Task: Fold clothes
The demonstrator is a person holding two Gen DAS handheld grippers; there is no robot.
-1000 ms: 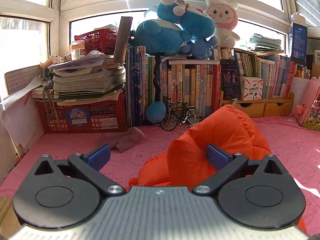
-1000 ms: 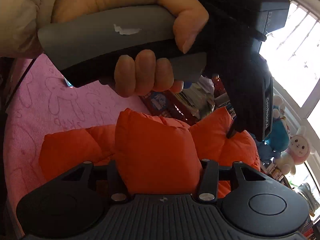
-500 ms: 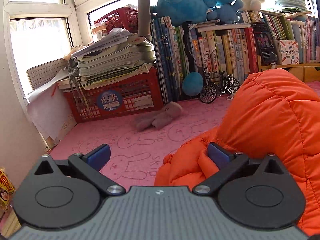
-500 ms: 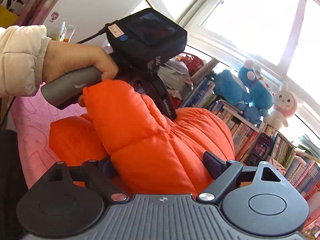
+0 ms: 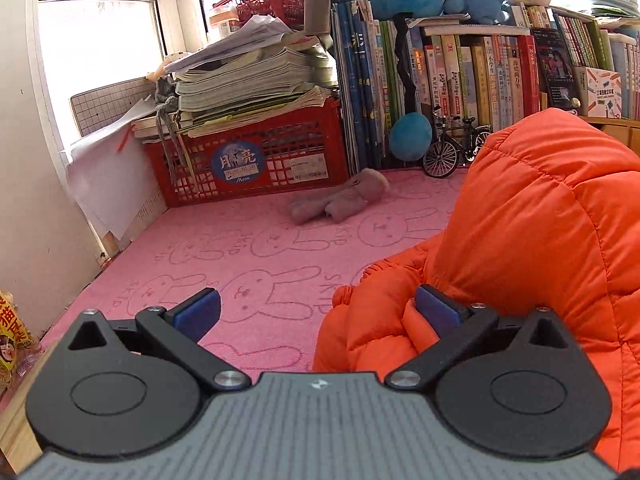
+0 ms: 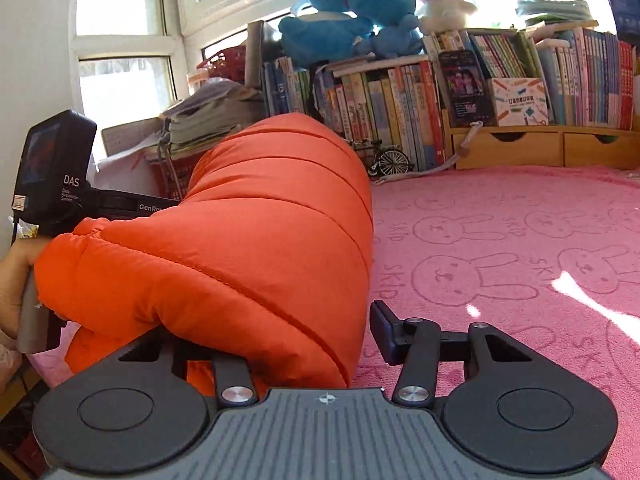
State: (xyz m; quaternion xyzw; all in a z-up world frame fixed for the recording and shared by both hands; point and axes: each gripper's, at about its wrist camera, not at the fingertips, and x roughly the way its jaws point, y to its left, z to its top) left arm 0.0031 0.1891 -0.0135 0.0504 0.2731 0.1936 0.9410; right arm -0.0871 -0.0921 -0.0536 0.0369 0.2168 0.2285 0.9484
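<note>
An orange puffer jacket [image 5: 532, 240] lies bunched on the pink rabbit-print mat [image 5: 260, 248]. In the left wrist view my left gripper [image 5: 316, 308] is open; its right finger touches the jacket's near edge and its left finger stands over bare mat. In the right wrist view the jacket [image 6: 248, 240] bulges up on the left. My right gripper [image 6: 288, 328] is open, with the jacket's fold lying between the jaws and hiding the left fingertip. The left gripper's body [image 6: 52, 176] and the hand holding it show behind the jacket.
A red crate [image 5: 256, 160] stacked with papers, a row of books [image 5: 460, 76], a toy bicycle [image 5: 452, 148] and plush toys [image 6: 360, 16] line the far edge. A grey stuffed toy [image 5: 340, 202] lies on the mat. Wooden drawers [image 6: 540, 148] stand at the right.
The right gripper swung from looking down at the jacket to a level view and its jaws opened wider. The left gripper moved left and lower, off the jacket's bulk.
</note>
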